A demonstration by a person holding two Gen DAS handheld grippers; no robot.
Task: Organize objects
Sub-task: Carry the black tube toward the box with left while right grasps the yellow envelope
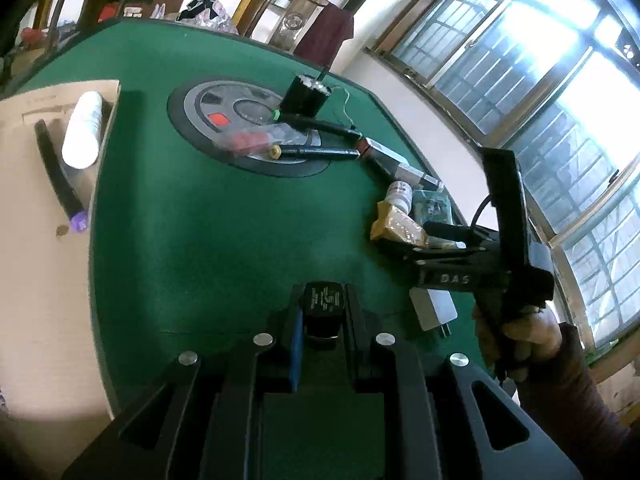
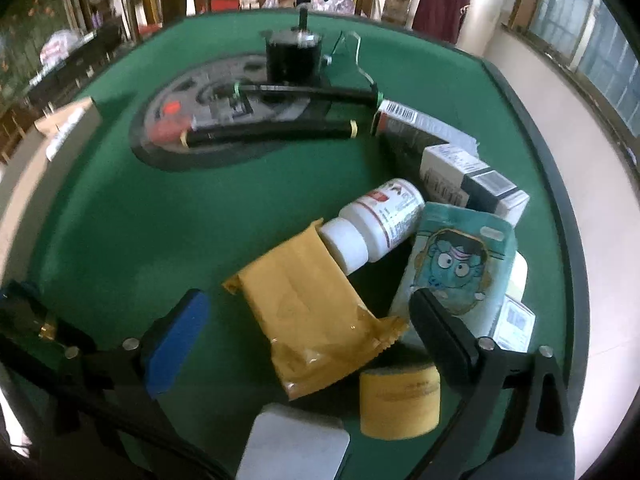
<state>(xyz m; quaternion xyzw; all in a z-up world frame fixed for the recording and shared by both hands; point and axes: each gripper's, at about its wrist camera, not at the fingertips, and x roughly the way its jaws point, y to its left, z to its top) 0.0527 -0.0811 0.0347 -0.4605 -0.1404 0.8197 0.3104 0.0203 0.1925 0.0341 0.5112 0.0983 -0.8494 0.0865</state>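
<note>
My left gripper (image 1: 324, 312) is shut on a small black labelled block (image 1: 323, 300), held above the green table (image 1: 224, 240). In the right wrist view my right gripper (image 2: 310, 338) stands open over a pile of goods. A yellow packet (image 2: 316, 312) lies between its blue pad (image 2: 180, 340) and black finger (image 2: 440, 336), touching neither. Beside the packet lie a white bottle (image 2: 376, 220), a teal cartoon pouch (image 2: 456, 264) and a yellow roll (image 2: 400, 400). The left wrist view shows the right gripper (image 1: 408, 238) in a hand, over the yellow packet (image 1: 396, 226).
A cardboard box (image 1: 36, 280) at the left holds a white bottle (image 1: 82, 130) and a black tube with a purple cap (image 1: 60, 172). Two black tubes (image 2: 272, 130), a black cylinder (image 2: 294, 60) and cartons (image 2: 472, 184) lie farther back. A white adapter (image 2: 292, 444) sits nearest.
</note>
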